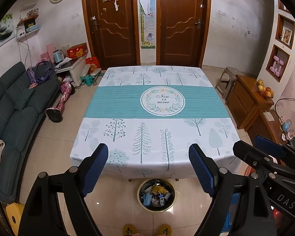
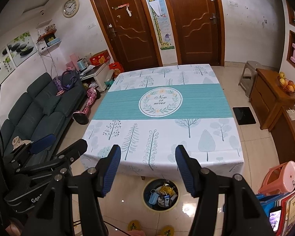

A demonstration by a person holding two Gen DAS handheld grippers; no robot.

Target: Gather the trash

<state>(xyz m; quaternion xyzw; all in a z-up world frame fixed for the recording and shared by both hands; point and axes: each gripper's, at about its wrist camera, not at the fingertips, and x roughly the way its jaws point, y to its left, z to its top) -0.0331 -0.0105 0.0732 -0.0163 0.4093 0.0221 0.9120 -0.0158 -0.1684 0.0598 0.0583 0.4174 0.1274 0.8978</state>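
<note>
Both the left gripper (image 1: 148, 153) and right gripper (image 2: 148, 155) gape apart, holding nothing. The trash bin (image 1: 156, 209), full of wrappers, sits on the floor just before the table (image 1: 127, 137).

The table's legs (image 1: 130, 180) were almost wholly hidden under the hanging tablecloth (image 1: 155, 125); only short stubs showed at its near hem. In the bin (image 1: 156, 195) on the floor, the trash (image 2: 160, 195) was too small and jumbled to sort out, beyond a blue face mask and some yellow wrappers. The yellow slippers (image 1: 130, 229) were cut off by the bottom edge in both views. The left gripper's (image 1: 148, 167) body ran off the lower edge, and the right gripper (image 1: 265, 147) was partly cropped at the left-wrist view's right side. A phone screen (image 2: 275, 219) at the right-wrist view's corner was too blurred to read.
</note>
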